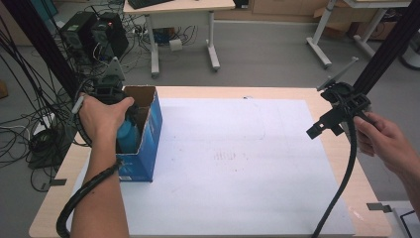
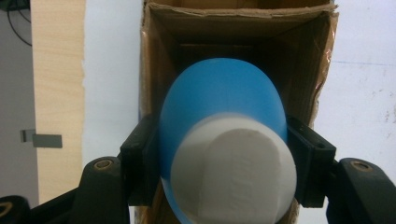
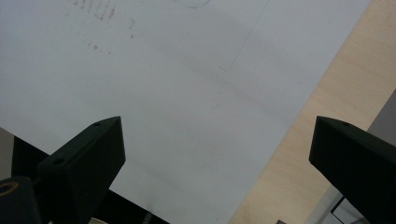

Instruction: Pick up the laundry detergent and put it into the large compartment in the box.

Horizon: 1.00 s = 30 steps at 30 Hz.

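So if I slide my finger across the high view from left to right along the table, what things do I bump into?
The left gripper holding the blue bottle → the blue cardboard box → the white sheet → the right gripper.

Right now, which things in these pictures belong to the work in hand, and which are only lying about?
In the work:
- blue plastic bottle with white cap, clamped in the left gripper
- open blue cardboard box, with the bottle partly inside

Lying about:
- right gripper, open, above the white sheet
- wooden table
- black computer towers and cables on the floor
- desks behind
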### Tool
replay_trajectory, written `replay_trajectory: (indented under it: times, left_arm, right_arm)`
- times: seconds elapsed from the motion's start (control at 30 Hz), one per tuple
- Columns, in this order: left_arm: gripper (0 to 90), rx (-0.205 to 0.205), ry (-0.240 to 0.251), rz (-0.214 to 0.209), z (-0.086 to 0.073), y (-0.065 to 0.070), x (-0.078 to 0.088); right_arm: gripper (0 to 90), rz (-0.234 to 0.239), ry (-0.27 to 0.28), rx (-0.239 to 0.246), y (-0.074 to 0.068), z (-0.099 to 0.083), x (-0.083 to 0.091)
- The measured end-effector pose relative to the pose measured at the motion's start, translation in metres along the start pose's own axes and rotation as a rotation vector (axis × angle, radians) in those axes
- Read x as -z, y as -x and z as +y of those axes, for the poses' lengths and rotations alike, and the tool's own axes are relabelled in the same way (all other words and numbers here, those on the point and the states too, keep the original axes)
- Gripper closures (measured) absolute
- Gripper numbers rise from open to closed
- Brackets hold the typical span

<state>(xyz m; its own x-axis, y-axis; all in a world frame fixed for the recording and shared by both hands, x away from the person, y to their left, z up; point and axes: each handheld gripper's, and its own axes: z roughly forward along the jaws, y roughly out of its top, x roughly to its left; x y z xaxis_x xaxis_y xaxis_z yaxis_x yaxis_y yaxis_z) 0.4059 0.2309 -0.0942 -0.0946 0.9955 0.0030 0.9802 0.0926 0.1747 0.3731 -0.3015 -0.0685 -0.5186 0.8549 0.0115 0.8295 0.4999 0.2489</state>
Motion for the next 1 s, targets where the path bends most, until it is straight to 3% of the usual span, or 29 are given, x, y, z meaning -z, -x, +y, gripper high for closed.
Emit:
replay_trajectory:
  times: [1.0]
  left_arm:
    - [38.4, -0.014, -0.038, -0.006, 0.006, 0.000, -0.030]
  right_arm:
    - [3.7, 0.017, -0.024, -0.005, 0.005, 0.005, -0.006]
